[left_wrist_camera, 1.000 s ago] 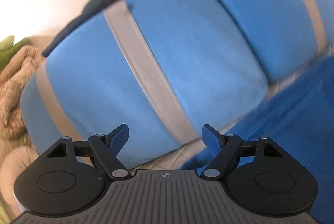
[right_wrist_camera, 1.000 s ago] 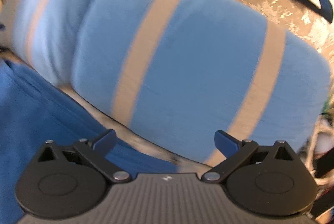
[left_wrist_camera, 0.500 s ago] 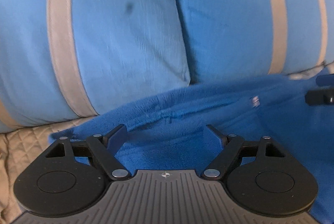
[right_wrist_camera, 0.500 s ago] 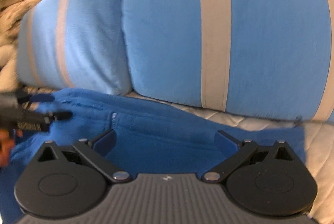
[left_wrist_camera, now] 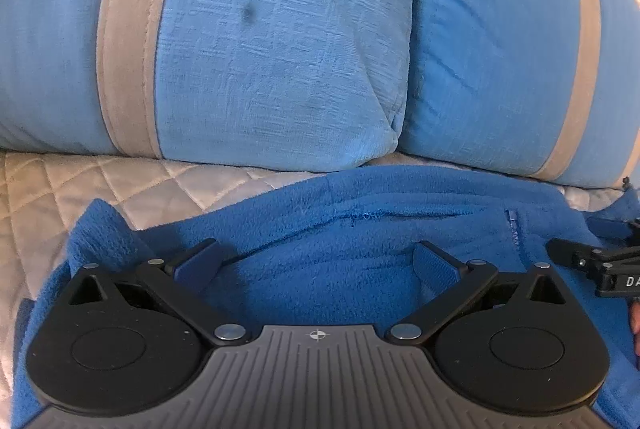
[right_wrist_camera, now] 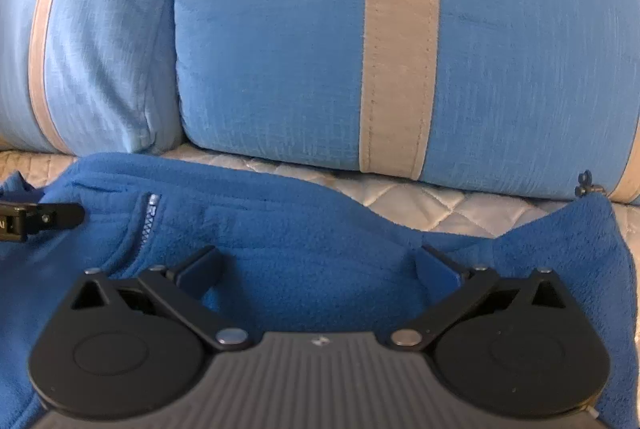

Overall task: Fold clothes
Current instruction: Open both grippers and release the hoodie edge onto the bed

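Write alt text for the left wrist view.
The left gripper hangs open, its jaws just widened, nothing clamped, low over a blue fleece spread on a quilted cover. Two blue cushions with beige stripes stand behind, and the right gripper's tip pokes in at the right edge.

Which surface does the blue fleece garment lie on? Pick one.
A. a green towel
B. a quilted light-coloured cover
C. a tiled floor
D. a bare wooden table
B: the blue fleece garment is spread over a quilted light-coloured cover, in front of the blue striped pillows.
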The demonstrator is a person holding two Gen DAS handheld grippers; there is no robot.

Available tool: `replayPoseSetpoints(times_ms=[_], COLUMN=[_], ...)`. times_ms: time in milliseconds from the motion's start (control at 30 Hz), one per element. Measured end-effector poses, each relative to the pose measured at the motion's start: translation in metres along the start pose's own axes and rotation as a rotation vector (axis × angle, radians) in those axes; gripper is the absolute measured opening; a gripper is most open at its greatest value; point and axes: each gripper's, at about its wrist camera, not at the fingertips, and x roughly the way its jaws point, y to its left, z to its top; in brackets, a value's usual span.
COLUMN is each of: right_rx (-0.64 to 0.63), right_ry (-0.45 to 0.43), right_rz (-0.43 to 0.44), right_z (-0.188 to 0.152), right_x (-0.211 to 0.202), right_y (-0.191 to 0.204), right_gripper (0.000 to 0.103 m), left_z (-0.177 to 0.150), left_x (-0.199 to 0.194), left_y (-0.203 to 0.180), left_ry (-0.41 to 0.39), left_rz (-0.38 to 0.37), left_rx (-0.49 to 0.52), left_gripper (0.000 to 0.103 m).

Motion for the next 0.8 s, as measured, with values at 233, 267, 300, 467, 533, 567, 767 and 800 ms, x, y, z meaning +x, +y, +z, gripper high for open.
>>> replayPoseSetpoints(times_ms=[233,267,300,467,533,567,767,800], right_rx=[-0.011,-0.011,-0.011,-0.064,-0.108,-0.126,-0.141,-0.119], right_ry=[-0.002,0.004,0.017,0.044,0.048,0.053,0.093,0.093], right_rz=[-0.006,-0.003,0.003,0.053,0.076,0.087,0.094,0.096], right_z=[0.003,0.005,0.008,0.014,0.009,0.004,-0.033,-0.039], right_x=[-0.003,-0.006,-0.010,-0.056,-0.080,-0.090,-0.098,-0.092], right_y=[0.003,0.003,0.002,0.005,0.009,0.010,0.005,0.002], right_gripper=[0.102,0.102,0.102,0.103,0.103,0.103,0.103,0.102], left_z=[0.014,0.013,0.011,0.000,-0.004,-0.007,-0.039,-0.047], left_x=[-0.032,-0.039,-0.047,-0.103,-0.120,-0.126,-0.106,-0.102], left_y=[-0.019,-0.021,-0.023,-0.023,-0.020,-0.017,0.007,0.010], left_ry=[0.055,0.065,0.075,0.055,0.048,0.047,0.154,0.125], left_rz=[0.079,0.085,0.089,0.011,0.013,0.019,0.103,0.094], left_rx=[0.008,0.016,0.024,0.070,0.083,0.085,0.078,0.075], left_gripper=[0.103,0.103,0.103,0.103,0.103,0.103,0.103,0.103])
